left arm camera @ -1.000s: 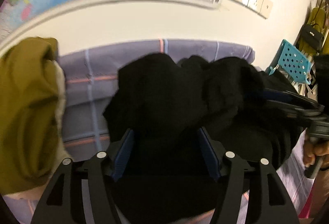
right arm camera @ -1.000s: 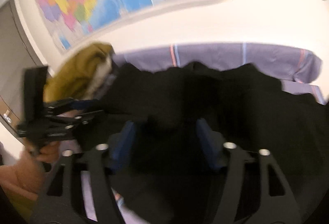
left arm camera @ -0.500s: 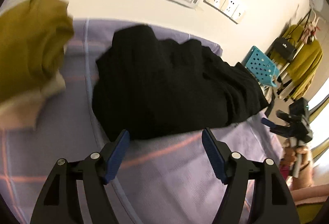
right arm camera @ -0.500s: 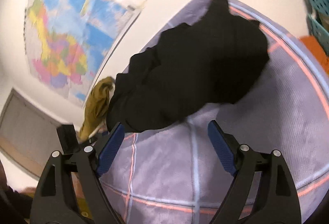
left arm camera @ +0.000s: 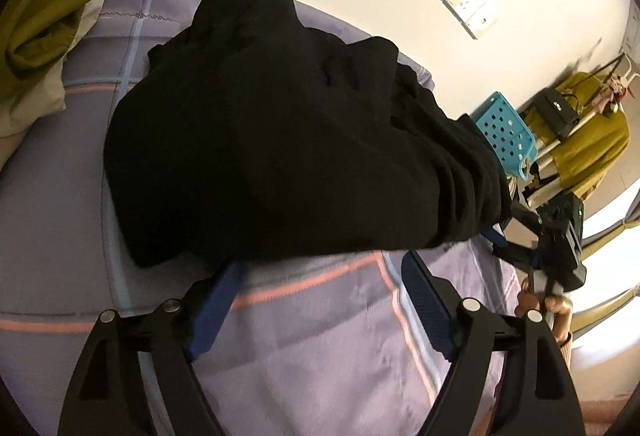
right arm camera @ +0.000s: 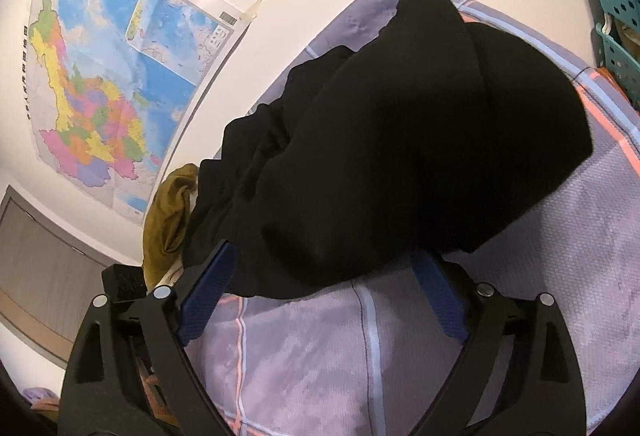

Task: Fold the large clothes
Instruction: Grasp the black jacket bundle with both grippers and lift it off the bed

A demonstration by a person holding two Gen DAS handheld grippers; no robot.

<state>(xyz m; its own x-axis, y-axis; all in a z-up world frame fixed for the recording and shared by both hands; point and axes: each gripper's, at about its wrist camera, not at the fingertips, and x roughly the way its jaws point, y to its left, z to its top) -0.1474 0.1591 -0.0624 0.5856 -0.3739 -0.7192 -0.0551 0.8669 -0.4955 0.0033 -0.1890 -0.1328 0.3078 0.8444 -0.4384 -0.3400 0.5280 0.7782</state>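
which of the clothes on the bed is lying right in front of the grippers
The black garment, spread on the purple checked sheet at both grippers' fingertips. The olive-yellow garment lies bunched off at the far side, by the wall.

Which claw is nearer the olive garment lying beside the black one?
Left. The left claw, jaws opening and empty, sits at the black garment's end beside the olive garment. The right claw, also opening, is at the opposite end.
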